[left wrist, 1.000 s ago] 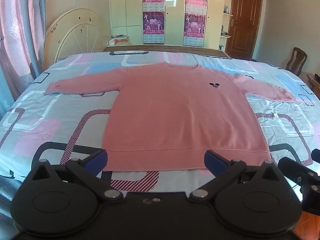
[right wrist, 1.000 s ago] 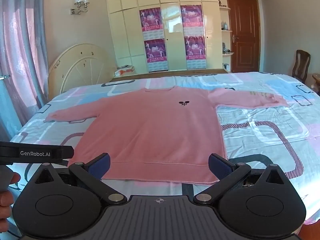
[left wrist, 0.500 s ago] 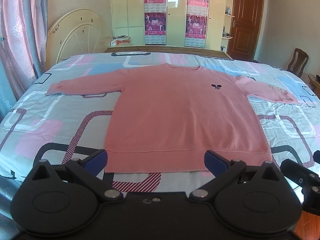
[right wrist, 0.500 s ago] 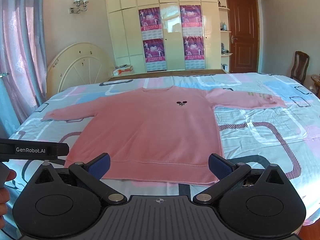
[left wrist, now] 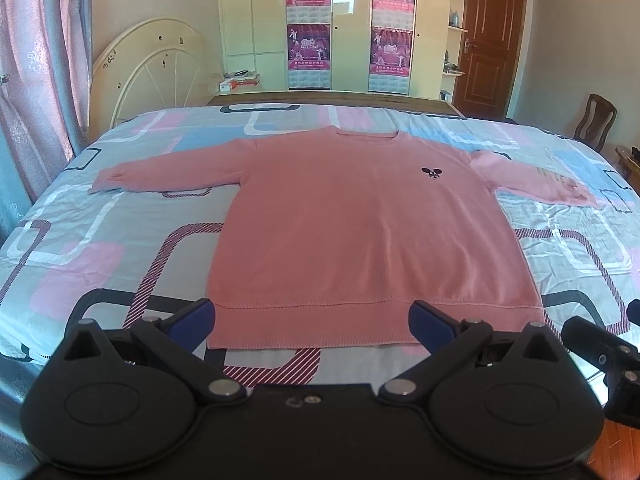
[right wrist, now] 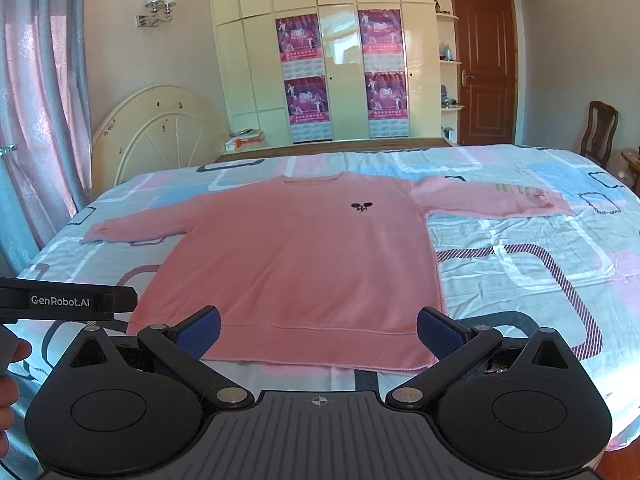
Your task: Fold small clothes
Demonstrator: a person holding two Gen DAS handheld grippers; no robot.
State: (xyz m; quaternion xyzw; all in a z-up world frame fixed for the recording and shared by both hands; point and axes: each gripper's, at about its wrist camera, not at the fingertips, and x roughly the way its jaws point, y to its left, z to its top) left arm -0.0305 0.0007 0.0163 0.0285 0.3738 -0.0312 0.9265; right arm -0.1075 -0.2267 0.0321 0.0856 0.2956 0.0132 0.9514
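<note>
A pink long-sleeved sweater lies flat and face up on the bed, both sleeves spread sideways, a small dark emblem on its chest. Its hem faces me. My left gripper hovers open just short of the hem, blue pads wide apart and holding nothing. Open as well, my right gripper sits before the hem's right half. The left gripper's black body shows at the left edge of the right wrist view, and part of the right gripper at the right edge of the left wrist view.
The bed carries a patterned sheet in pink, blue and white. A cream round headboard leans at the back left, wardrobes with posters and a brown door behind. A wooden chair stands right. A hand shows lower left.
Both grippers have shifted slightly, the views lifting a little; the sweater has not moved and the jaws stay wide apart.
</note>
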